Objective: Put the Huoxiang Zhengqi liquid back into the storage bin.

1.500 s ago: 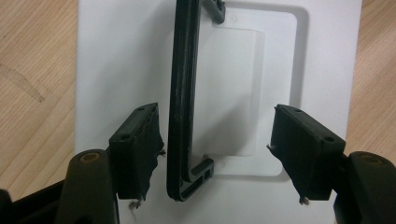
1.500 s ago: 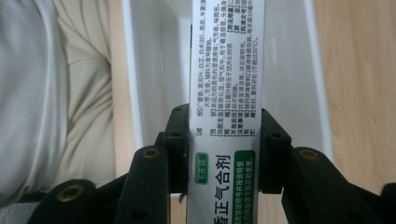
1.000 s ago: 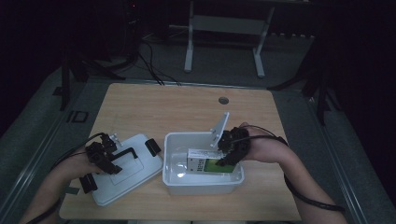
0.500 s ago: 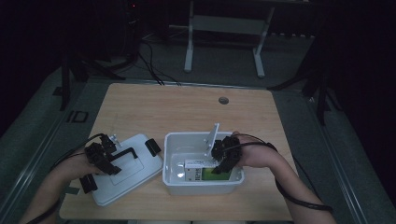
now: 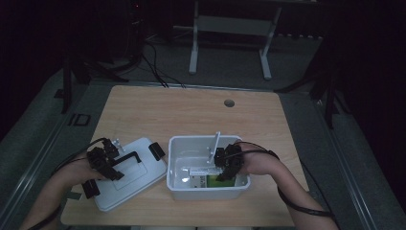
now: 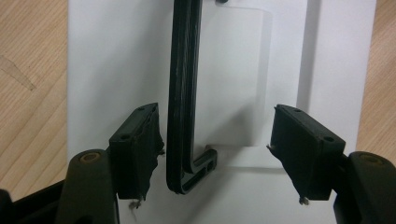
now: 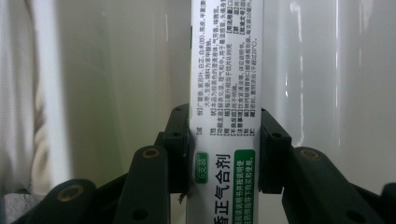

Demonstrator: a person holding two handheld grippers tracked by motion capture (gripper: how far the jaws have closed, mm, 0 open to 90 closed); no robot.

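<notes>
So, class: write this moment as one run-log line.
right gripper: shut on white box, inside bin | left gripper: open, astride black handle on lid

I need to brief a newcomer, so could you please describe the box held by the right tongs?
On the wooden table stands an open white bin. Inside it, the right tongs clamp a slim white box, unlike the green-faced carton lying flat beside it.
</notes>
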